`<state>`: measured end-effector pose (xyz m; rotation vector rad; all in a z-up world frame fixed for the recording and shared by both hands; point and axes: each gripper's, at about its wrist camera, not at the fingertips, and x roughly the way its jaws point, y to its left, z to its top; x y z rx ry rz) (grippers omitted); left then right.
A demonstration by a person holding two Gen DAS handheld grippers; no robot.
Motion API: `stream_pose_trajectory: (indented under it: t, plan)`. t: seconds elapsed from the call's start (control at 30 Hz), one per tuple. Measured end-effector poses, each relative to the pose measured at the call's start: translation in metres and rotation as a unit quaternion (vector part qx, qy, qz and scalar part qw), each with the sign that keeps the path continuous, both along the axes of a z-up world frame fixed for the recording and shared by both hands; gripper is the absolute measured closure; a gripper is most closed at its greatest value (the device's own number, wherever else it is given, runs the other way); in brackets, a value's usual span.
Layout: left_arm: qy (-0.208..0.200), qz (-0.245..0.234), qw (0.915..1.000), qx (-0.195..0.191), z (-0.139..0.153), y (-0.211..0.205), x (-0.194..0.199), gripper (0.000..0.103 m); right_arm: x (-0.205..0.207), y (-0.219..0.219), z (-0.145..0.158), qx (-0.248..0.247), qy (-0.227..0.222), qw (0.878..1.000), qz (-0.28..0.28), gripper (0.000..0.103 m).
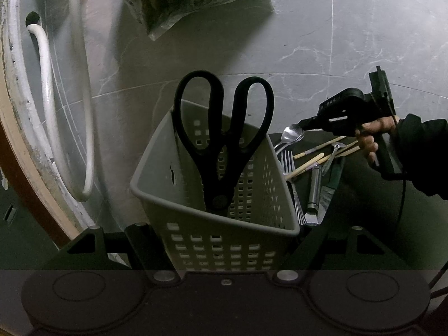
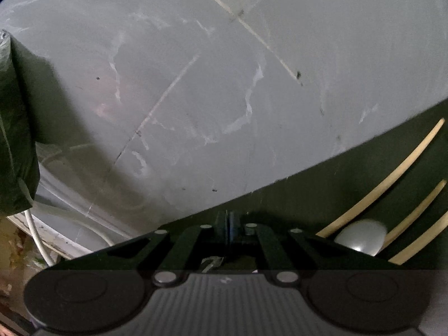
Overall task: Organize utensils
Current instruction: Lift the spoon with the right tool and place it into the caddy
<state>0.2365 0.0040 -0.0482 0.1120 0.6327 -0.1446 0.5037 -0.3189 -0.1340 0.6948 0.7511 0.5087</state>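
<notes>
The grey perforated utensil caddy [image 1: 215, 196] stood between the left gripper's [image 1: 226, 252] fingers, clamped at its near corner, with black-handled scissors [image 1: 221, 137] upright inside, handles above the rim. To its right, on a dark mat [image 1: 355, 184], lay forks [image 1: 288, 162], chopsticks [image 1: 308, 165] and a peeler [image 1: 315, 187]. The right gripper [image 1: 303, 124], jaws pinched together, met a spoon [image 1: 292, 133] bowl at the mat's far edge; whether it held it was unclear. Beyond lay bare grey tile [image 1: 322, 28].

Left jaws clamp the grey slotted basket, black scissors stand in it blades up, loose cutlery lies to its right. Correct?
One error: the black scissors stand handles up, blades down inside the grey slotted basket; the left wrist view shows the loops above its rim. The rest holds: the left gripper clamps the basket, and the loose cutlery lies to its right.
</notes>
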Motion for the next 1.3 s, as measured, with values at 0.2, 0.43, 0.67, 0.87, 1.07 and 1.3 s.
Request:
stream_pose_trajectory:
  t: [0.2, 0.43, 0.67, 0.87, 1.07, 1.3]
  plan:
    - [0.000, 0.000, 1.0000, 0.000, 0.000, 0.000, 0.000, 0.026, -0.009, 0.001, 0.020, -0.046, -0.028, 0.998, -0.017, 0.101]
    - [-0.002, -0.003, 1.0000, 0.001, 0.000, 0.000, 0.000, 0.026, -0.019, 0.007, 0.048, -0.103, -0.065, 0.992, -0.015, 0.101]
    - [-0.006, -0.009, 0.9999, 0.002, -0.001, 0.001, 0.000, 0.026, -0.026, 0.021, 0.073, -0.169, -0.093, 0.981, -0.008, 0.102]
    - [-0.009, -0.014, 0.9999, 0.002, -0.002, 0.001, 0.003, 0.026, -0.032, 0.028, 0.092, -0.204, -0.096, 0.974, -0.008, 0.102]
    - [-0.016, -0.022, 0.9996, 0.000, -0.004, 0.002, 0.004, 0.026, -0.048, 0.046, 0.115, -0.286, -0.130, 0.949, 0.012, 0.102]
    - [-0.020, -0.030, 0.9993, -0.004, -0.005, 0.007, 0.003, 0.026, -0.056, 0.042, 0.121, -0.249, -0.098, 0.963, -0.006, 0.102]
